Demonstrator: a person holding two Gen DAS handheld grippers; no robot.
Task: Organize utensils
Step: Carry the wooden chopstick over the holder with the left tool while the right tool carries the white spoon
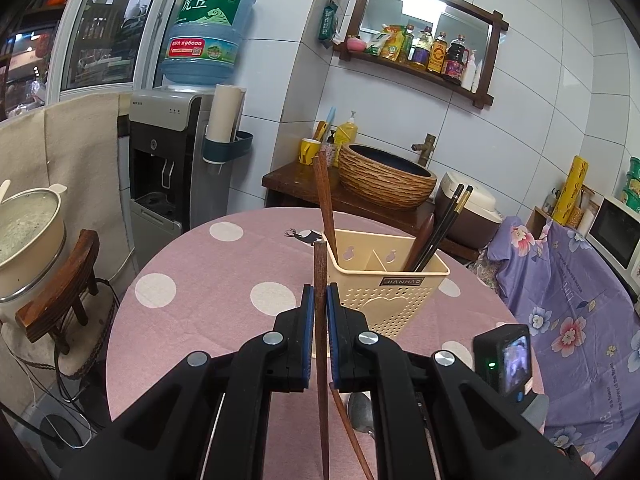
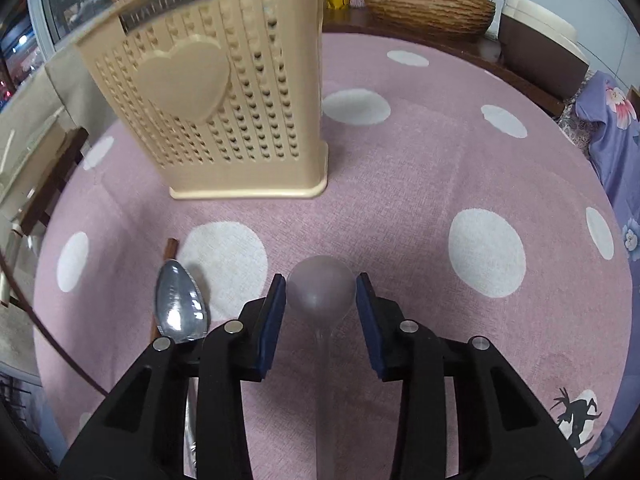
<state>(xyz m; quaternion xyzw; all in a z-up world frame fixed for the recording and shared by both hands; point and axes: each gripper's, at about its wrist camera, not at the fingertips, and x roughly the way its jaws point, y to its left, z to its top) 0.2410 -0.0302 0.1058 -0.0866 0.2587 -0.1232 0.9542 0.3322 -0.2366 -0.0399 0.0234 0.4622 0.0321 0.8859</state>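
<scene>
Fingers [image 1: 320, 292] pinch one chopstick [image 1: 320, 276]; two spoons [image 2: 180, 308] lie loose.

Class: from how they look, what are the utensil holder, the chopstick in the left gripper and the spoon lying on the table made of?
Utensil holder: cream moulded plastic, matt, judging by its uniform perforations and raised heart.
Chopstick: probably wood, reddish brown, dull, with faint grain.
Spoon: likely steel; its bowl is silvery and mirrors the light.
</scene>
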